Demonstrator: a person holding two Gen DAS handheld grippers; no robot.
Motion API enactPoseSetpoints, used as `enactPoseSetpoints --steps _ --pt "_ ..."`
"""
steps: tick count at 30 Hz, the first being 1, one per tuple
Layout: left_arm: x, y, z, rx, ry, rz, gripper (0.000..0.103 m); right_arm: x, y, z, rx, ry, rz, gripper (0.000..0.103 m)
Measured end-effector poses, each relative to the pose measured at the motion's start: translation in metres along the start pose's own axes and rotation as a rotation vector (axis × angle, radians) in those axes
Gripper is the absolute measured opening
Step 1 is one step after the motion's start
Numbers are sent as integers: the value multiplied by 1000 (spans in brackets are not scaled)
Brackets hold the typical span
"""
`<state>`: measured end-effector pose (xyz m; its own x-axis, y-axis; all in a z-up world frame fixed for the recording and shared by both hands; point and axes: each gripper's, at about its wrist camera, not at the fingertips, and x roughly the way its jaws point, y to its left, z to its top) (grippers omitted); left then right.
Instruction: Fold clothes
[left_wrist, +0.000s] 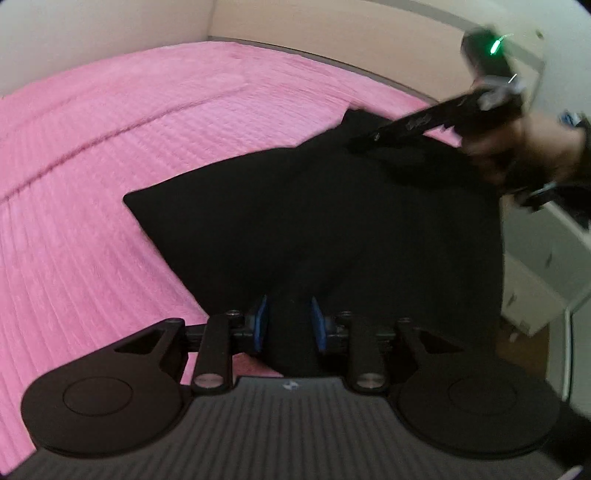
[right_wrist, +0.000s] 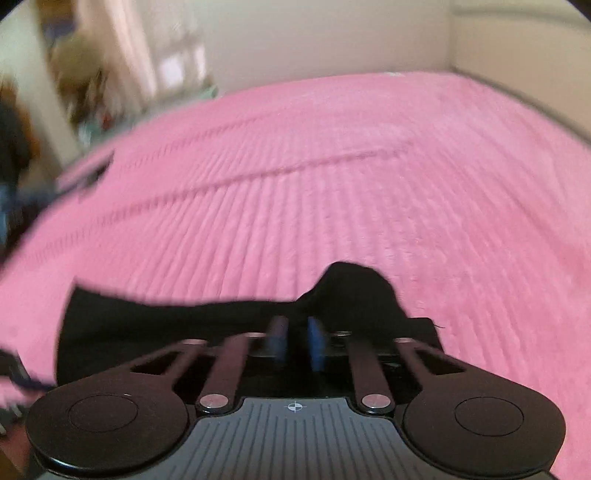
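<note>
A black garment (left_wrist: 314, 214) lies on the pink bedspread (left_wrist: 129, 147), part of it lifted. My left gripper (left_wrist: 289, 323) is shut on a fold of the black garment between its blue pads. My right gripper (right_wrist: 298, 341) is shut on another edge of the same garment (right_wrist: 347, 291), which bunches up just past its blue pads and trails off to the left. In the left wrist view the right gripper (left_wrist: 360, 142) shows at the upper right, held in a hand, pinching the cloth's far edge. The right wrist view is motion-blurred.
The pink ribbed bedspread (right_wrist: 369, 184) fills most of both views, with a crease running across it. A cream wall and bed frame edge (left_wrist: 332, 55) lie behind. White furniture (left_wrist: 546, 266) stands off the right side. Blurred clutter (right_wrist: 85, 85) lies beyond the bed's left edge.
</note>
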<state>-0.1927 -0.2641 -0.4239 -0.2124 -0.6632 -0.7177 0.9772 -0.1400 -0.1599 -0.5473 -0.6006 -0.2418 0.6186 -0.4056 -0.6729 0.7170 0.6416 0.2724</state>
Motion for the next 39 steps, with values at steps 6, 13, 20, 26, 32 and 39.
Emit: enactPoseSetpoints --steps 6,13,20,26,32,39 --pt "-9 -5 3 -18 16 52 22 -83 -15 -23 77 -151 16 72" --pt "-17 -24 -8 -13 9 52 24 -105 -66 -94 198 -46 -67 84" --pt "-37 -55 -15 113 -24 151 27 -175 -44 -114 208 -264 -110 84" --pt "-59 -113 -34 372 -106 182 47 -177 30 -131 -181 -223 -121 84" --pt "-35 -178 -74 792 -84 242 66 -152 62 -144 -339 -171 -148 92" --pt "22 -207 -95 1001 -4 355 66 -146 70 -144 -359 -176 -170 96"
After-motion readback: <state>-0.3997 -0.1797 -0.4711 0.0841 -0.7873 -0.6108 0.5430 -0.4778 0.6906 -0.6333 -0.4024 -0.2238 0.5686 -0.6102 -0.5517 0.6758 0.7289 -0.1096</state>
